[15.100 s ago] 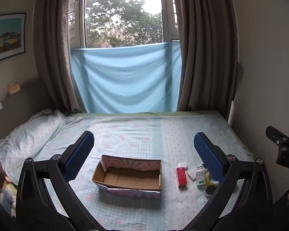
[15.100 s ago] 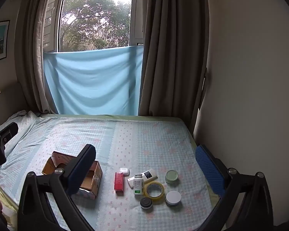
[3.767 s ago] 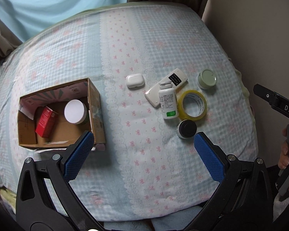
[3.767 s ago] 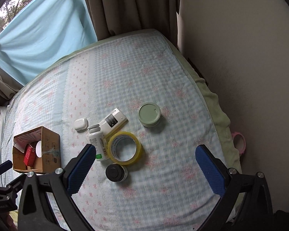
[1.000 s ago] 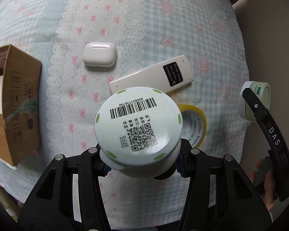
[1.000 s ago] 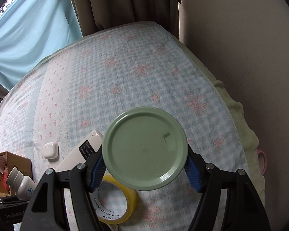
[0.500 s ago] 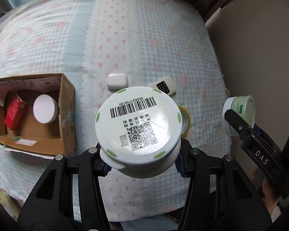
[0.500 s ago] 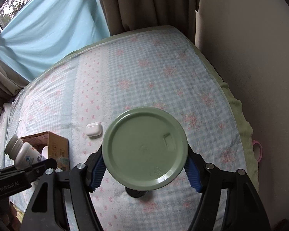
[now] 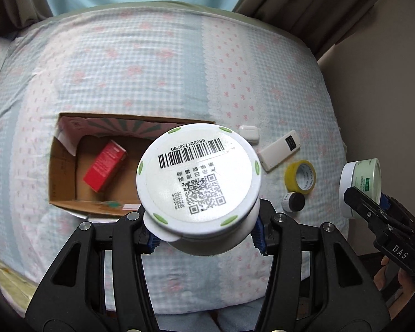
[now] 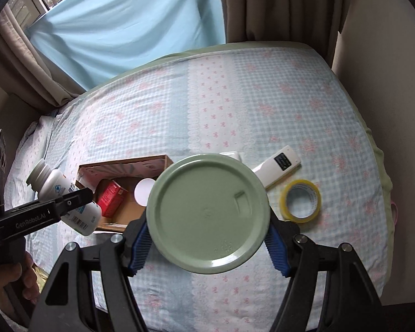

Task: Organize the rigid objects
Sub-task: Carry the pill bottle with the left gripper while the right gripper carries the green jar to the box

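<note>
Blocking cardboard box point(image 9: 62, 177), white bottle point(image 9: 199, 179) clenched in left tool point(image 9: 204, 235), green-lidded jar point(image 10: 207, 213) in right tool point(image 10: 207, 249)

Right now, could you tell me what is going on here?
A person is tidying things from a bed into a cardboard box. The left tool holds a white bottle, the right tool a green-lidded jar, both above the bed. A red carton already lies inside; tape, a remote and a small jar remain out.

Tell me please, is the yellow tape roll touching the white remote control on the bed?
Apart. In the right wrist view the yellow tape roll lies beside the white remote control, with a strip of bedsheet visible between them.
</note>
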Available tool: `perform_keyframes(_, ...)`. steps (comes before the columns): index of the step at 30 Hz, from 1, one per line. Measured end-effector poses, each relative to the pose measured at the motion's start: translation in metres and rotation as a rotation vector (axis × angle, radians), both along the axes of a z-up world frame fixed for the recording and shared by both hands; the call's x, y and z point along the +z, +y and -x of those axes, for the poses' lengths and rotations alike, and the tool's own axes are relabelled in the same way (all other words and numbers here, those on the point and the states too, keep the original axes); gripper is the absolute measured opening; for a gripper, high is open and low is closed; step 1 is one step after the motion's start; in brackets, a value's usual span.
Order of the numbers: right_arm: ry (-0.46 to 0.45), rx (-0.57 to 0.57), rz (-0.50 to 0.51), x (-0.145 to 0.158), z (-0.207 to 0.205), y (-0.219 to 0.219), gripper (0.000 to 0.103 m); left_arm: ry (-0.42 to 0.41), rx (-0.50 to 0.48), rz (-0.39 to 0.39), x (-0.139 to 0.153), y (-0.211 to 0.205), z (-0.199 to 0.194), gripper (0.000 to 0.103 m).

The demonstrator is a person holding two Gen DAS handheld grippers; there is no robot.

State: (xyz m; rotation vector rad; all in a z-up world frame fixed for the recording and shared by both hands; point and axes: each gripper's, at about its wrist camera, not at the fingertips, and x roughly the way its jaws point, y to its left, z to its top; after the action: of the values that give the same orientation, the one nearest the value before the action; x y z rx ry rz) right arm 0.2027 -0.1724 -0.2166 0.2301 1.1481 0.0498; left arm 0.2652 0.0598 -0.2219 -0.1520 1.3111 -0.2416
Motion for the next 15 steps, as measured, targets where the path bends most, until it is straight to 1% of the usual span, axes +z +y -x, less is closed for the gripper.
perform_keyframes(5,0.006,0.052,-0.018,-0.002,-0.01,0.057,0.066,-0.006,0.032,-0.029,-0.005,0.071,-0.012,0.047)
perform_keyframes(9,0.03,0.092,-0.022,-0.01,-0.022,0.095,0.066,-0.004,0.038,-0.053,-0.017,0.114,-0.029,0.047)
perform_keyframes(12,0.053,0.129,-0.004,-0.022,-0.034,0.124,0.066,0.005,0.034,-0.057,-0.033,0.138,-0.046,0.047)
perform_keyframes(15,0.082,0.162,0.002,-0.039,-0.045,0.15,0.066,0.026,0.028,-0.067,-0.056,0.152,-0.067,0.047)
